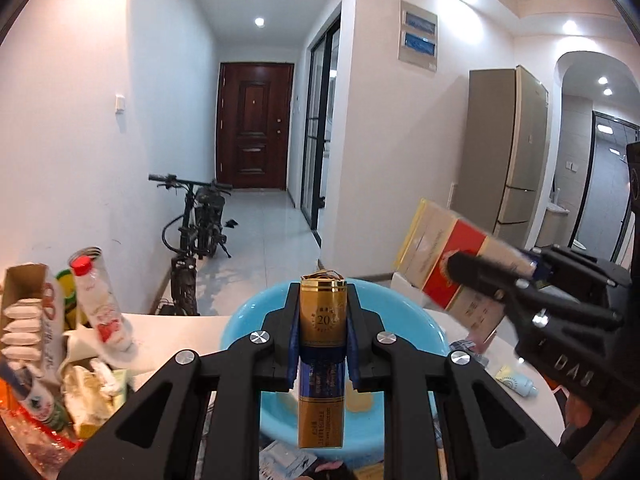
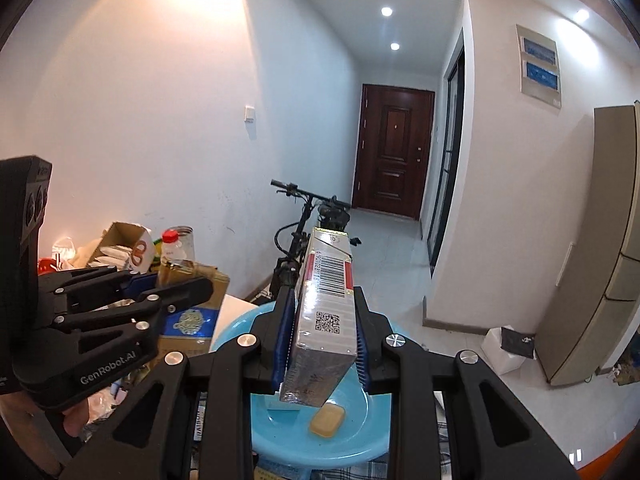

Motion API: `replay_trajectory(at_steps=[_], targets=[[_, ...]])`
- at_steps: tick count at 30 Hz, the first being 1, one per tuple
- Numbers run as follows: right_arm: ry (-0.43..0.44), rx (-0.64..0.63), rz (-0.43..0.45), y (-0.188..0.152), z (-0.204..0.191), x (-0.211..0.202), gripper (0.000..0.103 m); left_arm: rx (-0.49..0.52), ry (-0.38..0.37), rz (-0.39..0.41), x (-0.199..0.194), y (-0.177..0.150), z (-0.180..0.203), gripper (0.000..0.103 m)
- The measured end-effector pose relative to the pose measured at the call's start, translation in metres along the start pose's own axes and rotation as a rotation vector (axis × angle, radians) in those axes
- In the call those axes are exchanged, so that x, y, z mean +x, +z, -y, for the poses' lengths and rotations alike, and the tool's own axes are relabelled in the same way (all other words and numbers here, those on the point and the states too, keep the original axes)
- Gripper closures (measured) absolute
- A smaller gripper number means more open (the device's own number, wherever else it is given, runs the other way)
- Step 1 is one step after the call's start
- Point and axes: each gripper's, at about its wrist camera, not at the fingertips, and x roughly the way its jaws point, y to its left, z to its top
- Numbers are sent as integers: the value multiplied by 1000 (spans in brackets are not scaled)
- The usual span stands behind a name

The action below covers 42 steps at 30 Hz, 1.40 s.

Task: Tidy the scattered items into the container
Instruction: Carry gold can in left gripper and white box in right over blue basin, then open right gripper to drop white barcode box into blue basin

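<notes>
Black hand-held gripper point(image 2: 322, 332), silver screws, blue pads point(image 2: 282, 336).

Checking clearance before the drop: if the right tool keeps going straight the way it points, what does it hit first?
Probably nothing close. The right tool, shut on the red-and-white carton, points over the blue basin toward the bicycle on the hallway floor; depth is unclear.

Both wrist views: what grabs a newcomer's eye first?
The gold-and-blue carton clamped upright in the left tool, dead centre of its view. Next, the red-and-white carton pinched in the right tool. Both hang above the light-blue basin, which holds a small yellow bar.
</notes>
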Motion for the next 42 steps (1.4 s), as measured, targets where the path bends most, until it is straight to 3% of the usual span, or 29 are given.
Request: replay_trajectory(at_steps=[4,9,16,20,42], targets=[[1,23,-66,-15,13,39,74,-4,-7,-31,28,-6,2,86],[-3,31,-120,-25,19,65,74,14,53,-53,41,-9,1,86],[10,14,-140,-29,14,70,74,-33,83,-68,45,-11,-15,86],[9,6,-142,-29,12,71,74,3,158,-59,49,-11,-8,86],[-14,-19,-149,-34,7,72,74,5,127,-56,47,-9,-9,86]])
